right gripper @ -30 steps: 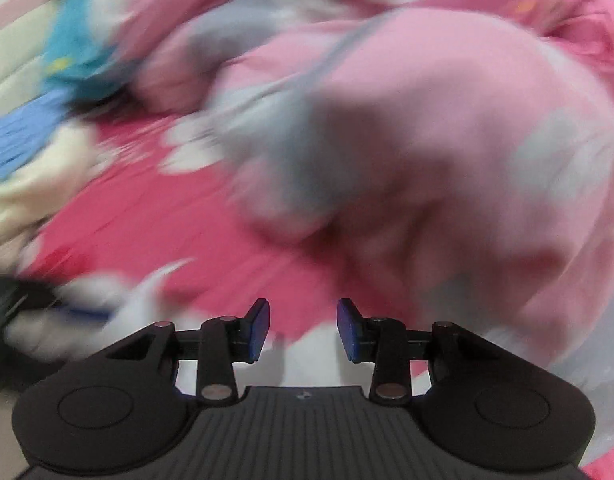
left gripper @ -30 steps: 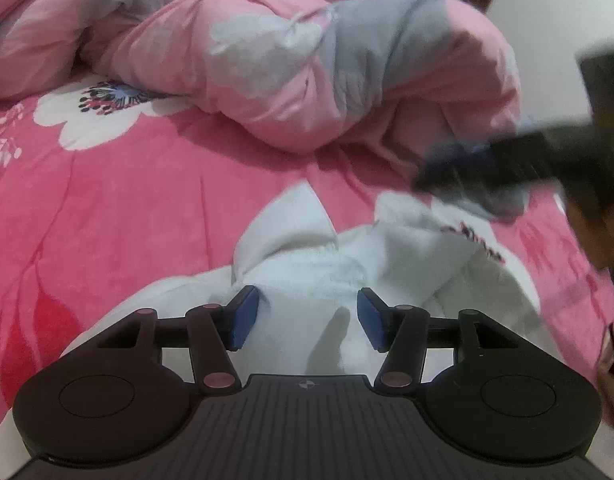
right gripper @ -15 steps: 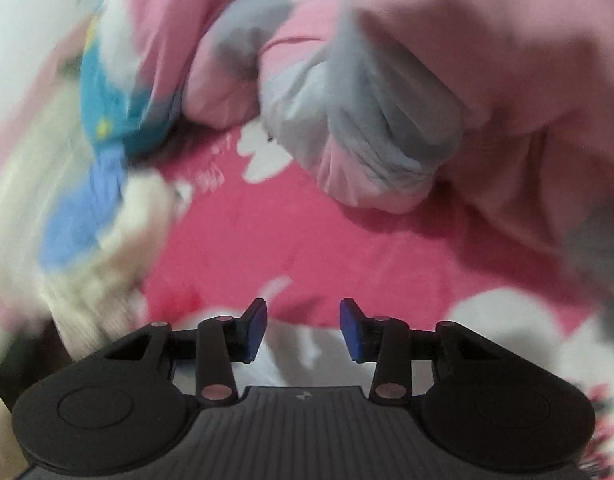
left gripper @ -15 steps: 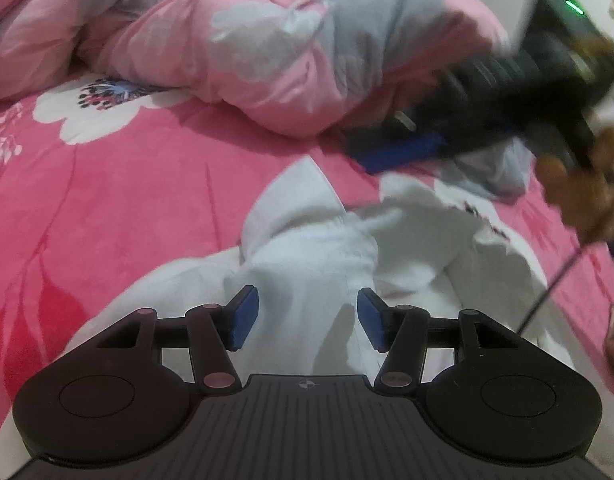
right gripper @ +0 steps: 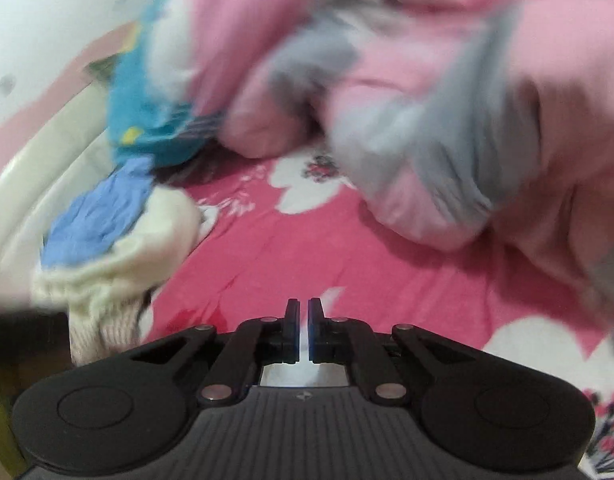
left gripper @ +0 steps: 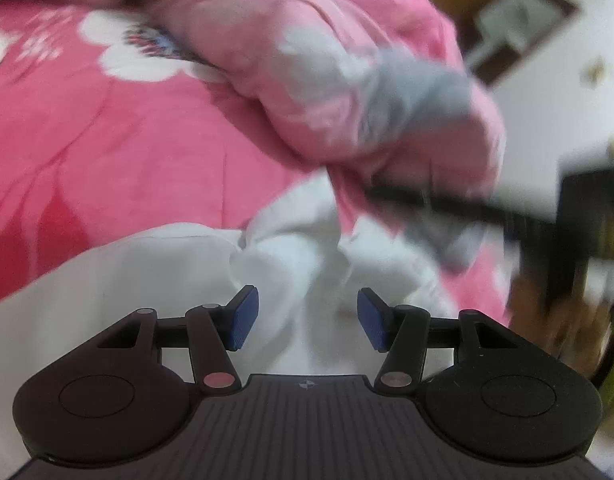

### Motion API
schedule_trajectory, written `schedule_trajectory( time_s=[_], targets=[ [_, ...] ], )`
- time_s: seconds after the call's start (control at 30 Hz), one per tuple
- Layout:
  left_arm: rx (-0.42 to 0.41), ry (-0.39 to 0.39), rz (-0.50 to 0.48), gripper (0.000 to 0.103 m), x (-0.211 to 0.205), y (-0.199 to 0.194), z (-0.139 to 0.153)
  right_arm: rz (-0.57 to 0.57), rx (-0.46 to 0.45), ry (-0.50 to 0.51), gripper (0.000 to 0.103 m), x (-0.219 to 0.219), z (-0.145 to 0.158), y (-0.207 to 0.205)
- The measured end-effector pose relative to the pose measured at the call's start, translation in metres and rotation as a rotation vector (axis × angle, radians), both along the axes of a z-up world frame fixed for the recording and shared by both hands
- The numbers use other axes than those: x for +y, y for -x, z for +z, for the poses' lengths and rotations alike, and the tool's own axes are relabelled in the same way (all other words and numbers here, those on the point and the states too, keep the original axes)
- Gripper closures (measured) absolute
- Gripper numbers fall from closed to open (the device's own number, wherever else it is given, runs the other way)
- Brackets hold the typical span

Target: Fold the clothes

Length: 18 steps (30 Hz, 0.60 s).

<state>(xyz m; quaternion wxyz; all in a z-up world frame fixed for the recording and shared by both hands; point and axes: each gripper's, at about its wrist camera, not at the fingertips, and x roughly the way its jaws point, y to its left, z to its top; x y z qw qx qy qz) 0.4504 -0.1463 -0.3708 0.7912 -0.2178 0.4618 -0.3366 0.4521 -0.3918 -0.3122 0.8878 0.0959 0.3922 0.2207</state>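
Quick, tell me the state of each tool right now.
Left tool: open, holding nothing, over the white garment.
Right tool: closed; white cloth shows in the slit, but a grip cannot be told.

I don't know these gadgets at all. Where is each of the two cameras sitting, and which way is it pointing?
Left wrist view: sits on the left gripper, looking forward and down at a crumpled white garment; its jaws stand open; the blurred right gripper crosses at right.
Right wrist view: sits on the right gripper, jaws shut, facing a pile of blue and cream clothes.
Both share the pink flowered bedsheet and the bunched pink and grey quilt.
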Motion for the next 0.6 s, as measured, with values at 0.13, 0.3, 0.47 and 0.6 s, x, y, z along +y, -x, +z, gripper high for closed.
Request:
schedule_trajectory(
  time_s=[0.13,0.3,0.47,0.6],
  targets=[
    [0.024,0.002,0.035,0.048,0.008,-0.007,-0.001,-0.03,-0.042,0.067,0.096,0.008,-0.002,0.016],
    [0.031,-0.079,0.018,0.048,0.002,-0.008,-0.012,-0.208,0.131,-0.164,0.042,-0.031,-0.031,-0.033],
    [0.084,-0.081,0.075,0.048,0.009,-0.005,-0.021,-0.126,0.275,-0.221,0.097,-0.03,-0.057,-0.065],
    [0.125,0.016,0.134,0.047,0.024,-0.009,-0.012,-0.008,0.049,-0.031,0.102,0.003,-0.024,-0.017]
  ],
)
